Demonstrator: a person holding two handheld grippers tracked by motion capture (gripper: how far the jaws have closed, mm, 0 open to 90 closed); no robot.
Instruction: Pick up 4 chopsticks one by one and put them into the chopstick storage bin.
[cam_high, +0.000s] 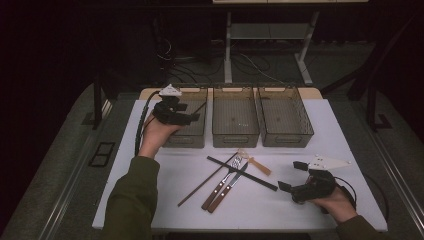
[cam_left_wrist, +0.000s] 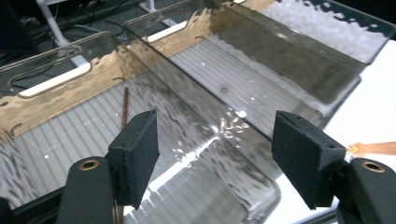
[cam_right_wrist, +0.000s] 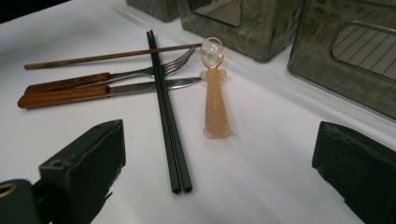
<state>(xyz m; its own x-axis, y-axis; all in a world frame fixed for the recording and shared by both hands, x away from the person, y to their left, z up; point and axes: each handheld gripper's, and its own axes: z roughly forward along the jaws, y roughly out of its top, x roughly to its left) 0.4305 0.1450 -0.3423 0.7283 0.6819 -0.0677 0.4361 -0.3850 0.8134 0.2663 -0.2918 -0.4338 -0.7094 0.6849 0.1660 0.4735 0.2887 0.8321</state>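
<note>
Brown chopstick (cam_left_wrist: 125, 106) lies in left bin (cam_left_wrist: 56, 135).

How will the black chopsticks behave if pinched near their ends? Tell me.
The black chopsticks look thin and rigid, probably light. They lie across the knife and fork, so lifting may disturb those. As two loose sticks, they may split or slip.

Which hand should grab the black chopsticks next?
Probably the right. The right gripper is open beside the black chopsticks on the table, which lie between its jaws. The left gripper hovers open over the left bin, farther off.
</note>
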